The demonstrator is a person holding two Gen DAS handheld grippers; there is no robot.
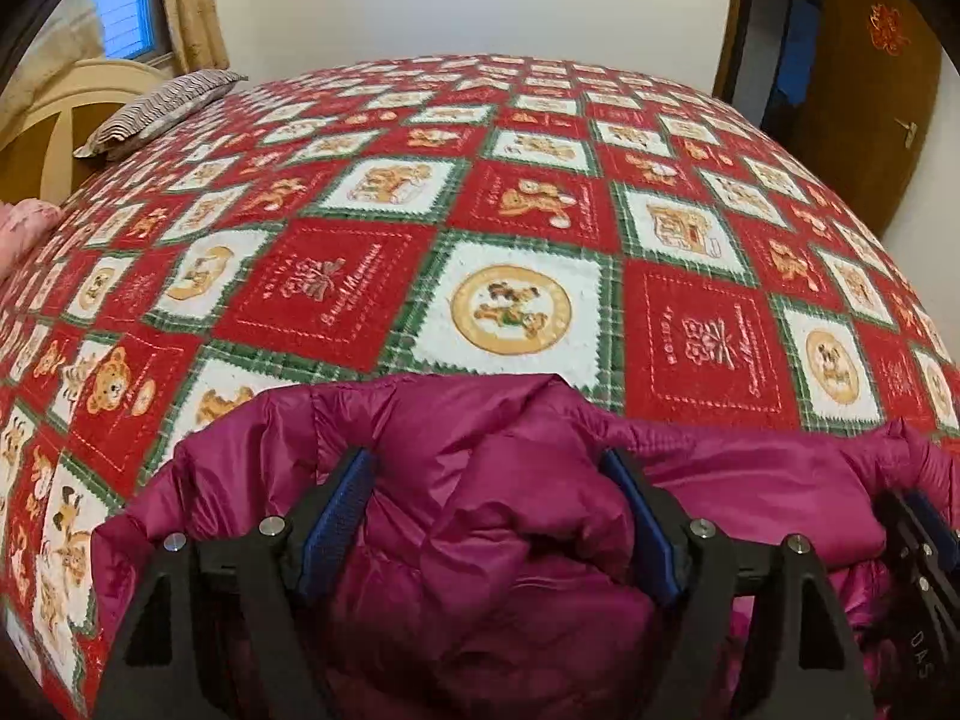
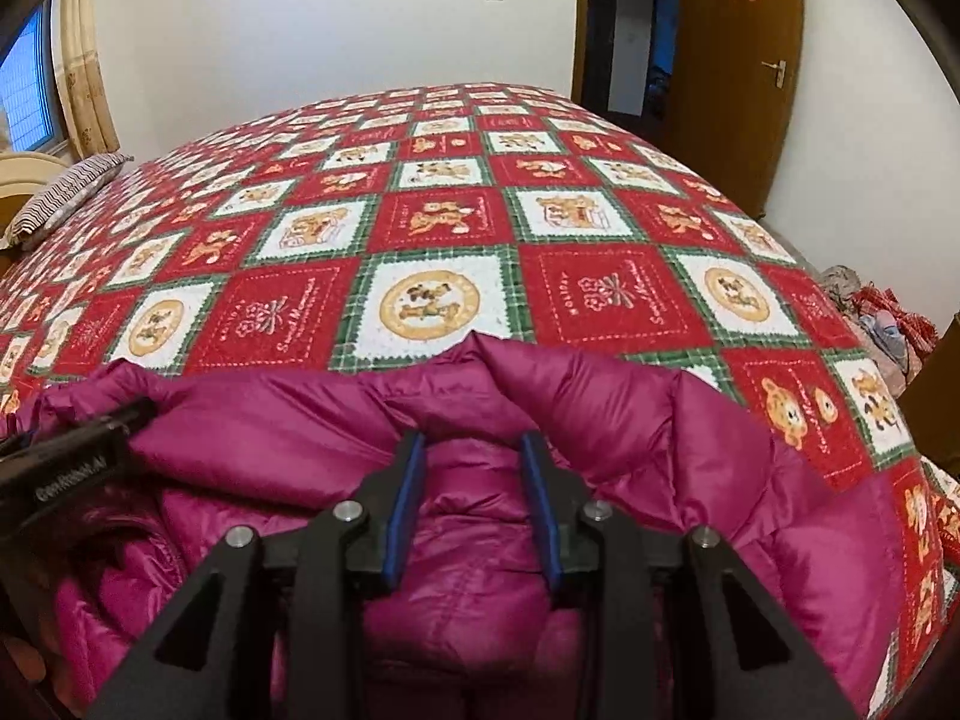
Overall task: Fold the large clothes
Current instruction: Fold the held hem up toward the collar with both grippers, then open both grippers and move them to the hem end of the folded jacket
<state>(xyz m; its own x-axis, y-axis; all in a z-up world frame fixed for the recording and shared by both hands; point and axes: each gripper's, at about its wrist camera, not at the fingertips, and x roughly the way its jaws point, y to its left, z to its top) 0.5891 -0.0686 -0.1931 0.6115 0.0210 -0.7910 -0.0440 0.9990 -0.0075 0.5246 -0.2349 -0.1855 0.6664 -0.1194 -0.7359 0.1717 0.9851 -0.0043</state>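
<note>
Barely started tbh. Magenta puffer jacket [image 1: 510,540] bunched on bed quilt [image 1: 510,240], right under both grippers. Left gripper [image 1: 489,516] spread wide, right gripper [image 2: 474,498] spread narrower, fabric between fingers, nothing pinched. All folds left.

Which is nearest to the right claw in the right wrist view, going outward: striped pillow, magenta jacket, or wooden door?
1. Magenta jacket: directly under and between the right claw fingers.
2. Striped pillow: far left, at the bed's edge.
3. Wooden door: beyond the bed, upper right.
</note>
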